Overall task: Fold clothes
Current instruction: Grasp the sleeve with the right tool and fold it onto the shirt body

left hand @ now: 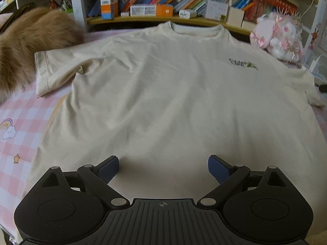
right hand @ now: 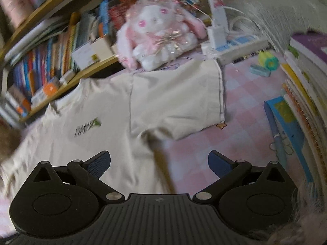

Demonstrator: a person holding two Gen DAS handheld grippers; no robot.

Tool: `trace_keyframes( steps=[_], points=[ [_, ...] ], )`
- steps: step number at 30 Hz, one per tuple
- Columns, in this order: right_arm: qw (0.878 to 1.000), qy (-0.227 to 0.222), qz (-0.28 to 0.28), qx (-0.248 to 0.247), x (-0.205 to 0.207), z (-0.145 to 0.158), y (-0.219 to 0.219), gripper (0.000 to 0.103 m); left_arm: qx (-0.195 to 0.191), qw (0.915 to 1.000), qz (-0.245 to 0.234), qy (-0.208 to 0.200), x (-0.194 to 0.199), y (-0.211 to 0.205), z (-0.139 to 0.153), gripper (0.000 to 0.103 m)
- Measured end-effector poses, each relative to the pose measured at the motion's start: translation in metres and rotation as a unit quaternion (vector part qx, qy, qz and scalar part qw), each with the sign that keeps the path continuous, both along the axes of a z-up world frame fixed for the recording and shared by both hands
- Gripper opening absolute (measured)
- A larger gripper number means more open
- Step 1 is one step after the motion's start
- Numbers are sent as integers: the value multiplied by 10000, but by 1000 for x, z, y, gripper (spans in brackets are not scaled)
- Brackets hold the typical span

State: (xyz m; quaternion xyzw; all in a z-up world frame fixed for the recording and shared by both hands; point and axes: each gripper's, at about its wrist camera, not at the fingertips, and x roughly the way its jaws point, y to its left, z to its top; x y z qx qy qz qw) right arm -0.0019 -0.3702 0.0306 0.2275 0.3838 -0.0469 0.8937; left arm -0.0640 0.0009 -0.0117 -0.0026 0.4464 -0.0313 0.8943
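Note:
A cream T-shirt (left hand: 163, 94) lies spread flat, front up, on a pink checked bed sheet (left hand: 18, 118), collar at the far side, with a small green logo (left hand: 243, 63) on the chest. My left gripper (left hand: 163, 168) is open and empty above the shirt's lower middle. In the right wrist view the shirt (right hand: 114, 118) shows blurred, with its right sleeve (right hand: 179, 102) spread out toward the sheet (right hand: 241, 126). My right gripper (right hand: 159, 163) is open and empty above the shirt's right side edge, below the sleeve.
A brown furry cushion (left hand: 30, 47) lies at the left. A pink and white plush rabbit (right hand: 161, 34) sits beyond the right sleeve. A bookshelf (left hand: 163, 0) runs along the back. Stacked books (right hand: 302, 94) and a power strip (right hand: 235, 45) lie at the right.

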Motion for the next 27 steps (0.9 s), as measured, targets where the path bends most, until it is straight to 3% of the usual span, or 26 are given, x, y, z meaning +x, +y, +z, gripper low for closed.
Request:
trace_keyframes(
  steps=[8, 13, 16, 19, 21, 23, 27],
  points=[
    [9893, 386, -743, 1191, 22, -27, -54, 103, 232, 9997, 53, 67, 4, -10, -4, 102],
    [9756, 210, -966, 1961, 32, -38, -79, 103, 250, 9995, 152, 115, 9, -13, -4, 103],
    [9637, 104, -1179, 2395, 38, -42, -93, 97, 260, 9994, 182, 139, 11, -15, -4, 103],
    [9639, 222, -1458, 2218, 45, -43, -97, 63, 259, 9993, 215, 158, 12, -16, -3, 103],
    [9664, 341, -1623, 1964, 50, -42, -98, 27, 256, 9993, 228, 162, 12, -16, -4, 103],
    [9708, 390, -1702, 1646, 54, -39, -97, 13, 255, 9992, 254, 171, 12, -15, -4, 103],
    [9920, -163, -1129, 535, 71, -10, -68, 9, 254, 9991, 300, 180, 11, -15, -4, 103]
  ],
)
